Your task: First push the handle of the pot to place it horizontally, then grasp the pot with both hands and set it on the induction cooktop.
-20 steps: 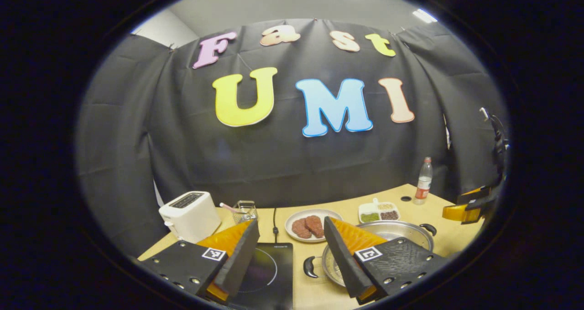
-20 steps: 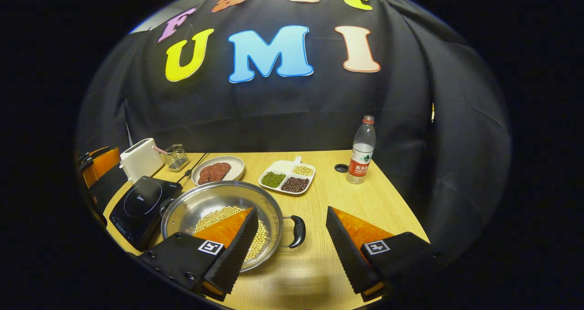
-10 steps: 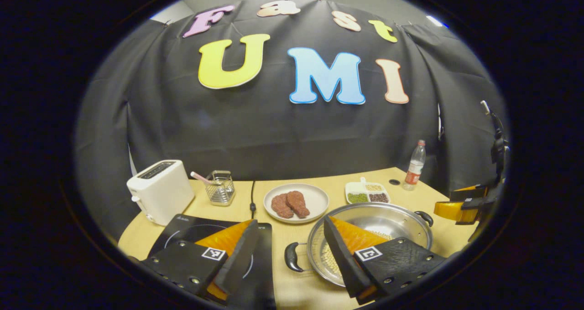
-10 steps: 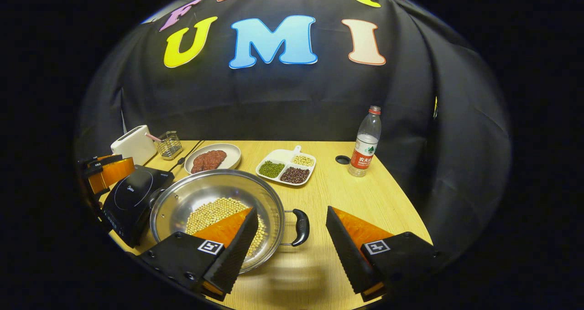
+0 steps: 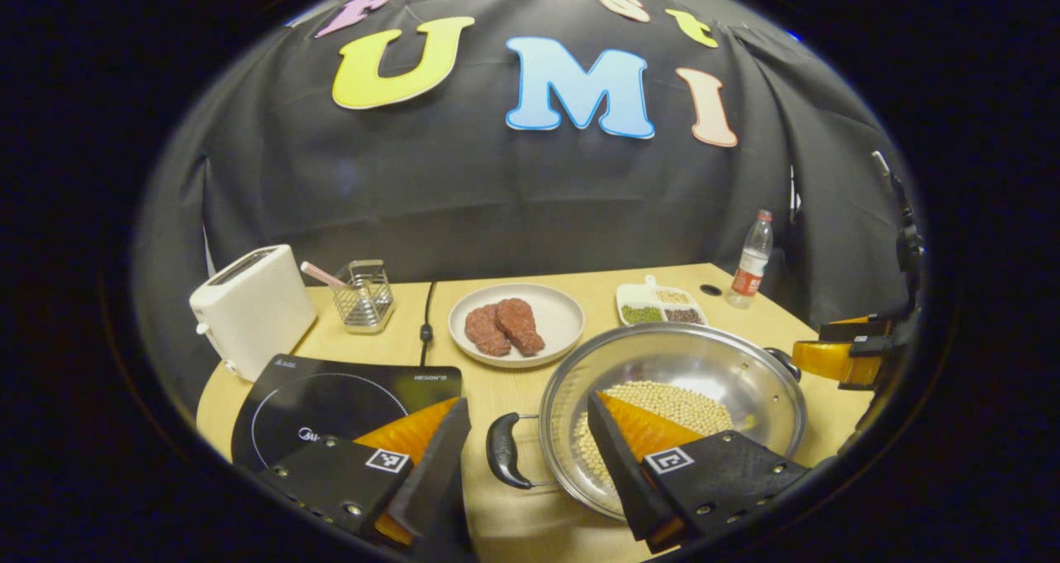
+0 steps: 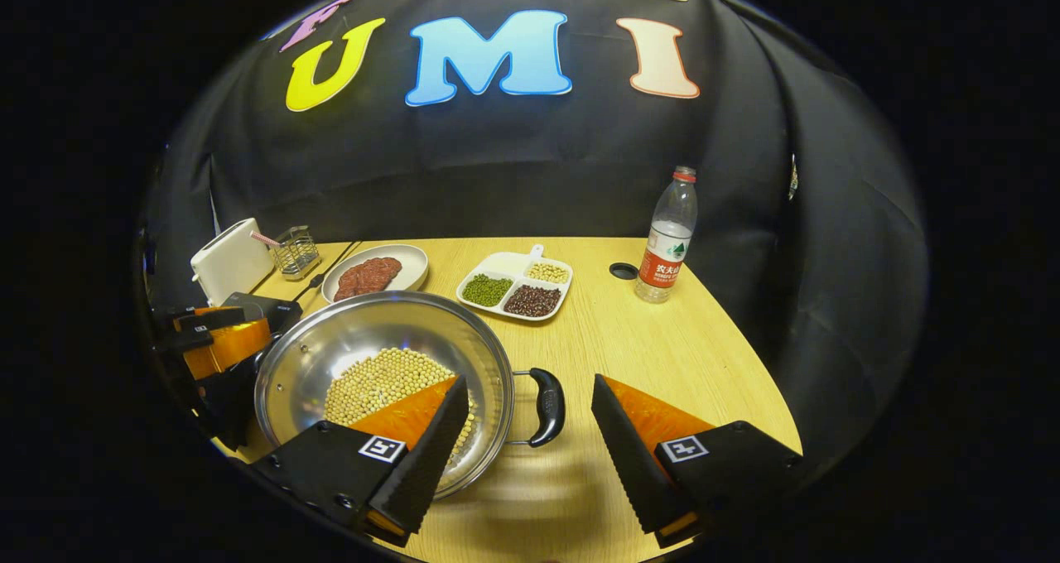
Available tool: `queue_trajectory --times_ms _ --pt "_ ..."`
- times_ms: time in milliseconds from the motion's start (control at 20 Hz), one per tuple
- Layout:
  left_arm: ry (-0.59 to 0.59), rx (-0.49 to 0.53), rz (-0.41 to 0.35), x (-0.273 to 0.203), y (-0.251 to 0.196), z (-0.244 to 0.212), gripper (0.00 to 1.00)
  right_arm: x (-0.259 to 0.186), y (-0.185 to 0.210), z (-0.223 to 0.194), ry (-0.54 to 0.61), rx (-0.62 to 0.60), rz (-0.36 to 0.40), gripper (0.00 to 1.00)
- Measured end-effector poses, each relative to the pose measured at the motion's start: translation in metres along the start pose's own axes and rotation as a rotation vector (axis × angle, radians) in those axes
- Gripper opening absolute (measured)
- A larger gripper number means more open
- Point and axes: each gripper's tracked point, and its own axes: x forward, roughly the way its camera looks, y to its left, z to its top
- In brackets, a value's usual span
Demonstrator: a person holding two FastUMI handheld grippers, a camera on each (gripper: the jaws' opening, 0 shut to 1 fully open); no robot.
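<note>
Now, my L gripper (image 5: 526,464): jaws wide, empty, astride pot handle (image 5: 502,462).
R gripper (image 6: 530,455): wide, empty, other handle (image 6: 546,396) between.
Pot (image 6: 364,352): on table (image 6: 662,356), beside cooktop (image 5: 331,393).

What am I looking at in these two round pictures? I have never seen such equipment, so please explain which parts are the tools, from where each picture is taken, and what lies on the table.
A person holds one two-finger gripper in each hand, and a fisheye camera rides on each. The left gripper view looks along the left gripper; the right gripper view looks along the right gripper. The two wedge shapes at the bottom of each view are that gripper's fingers.

Both grippers are open and hold nothing. Each frames one black handle of the steel pot, which contains pale beans.

On the wooden table also lie an induction cooktop, a toaster, a wire basket, a plate of meat, a divided dish of beans and a water bottle.
</note>
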Motion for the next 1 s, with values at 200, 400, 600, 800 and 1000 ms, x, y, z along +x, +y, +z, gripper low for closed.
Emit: queue_trajectory --times_ms 200,400,600,800,1000 --pt "0.048 -0.010 -0.008 0.012 -0.001 -0.016 0.85 0.012 0.006 -0.006 0.023 0.001 0.009 0.96" --pt "0.084 -0.015 -0.013 0.022 -0.004 -0.027 0.87 0.023 0.009 -0.014 0.050 0.005 0.016 0.96" --pt "0.109 -0.016 -0.008 0.029 -0.005 -0.036 0.85 0.033 0.010 -0.024 0.088 0.013 0.019 0.96" --pt "0.143 -0.026 -0.003 0.038 -0.005 -0.045 0.87 0.041 0.011 -0.030 0.118 0.038 0.020 0.96" --pt "0.175 -0.035 0.014 0.045 -0.002 -0.056 0.89 0.045 0.011 -0.033 0.131 0.049 0.019 0.96"
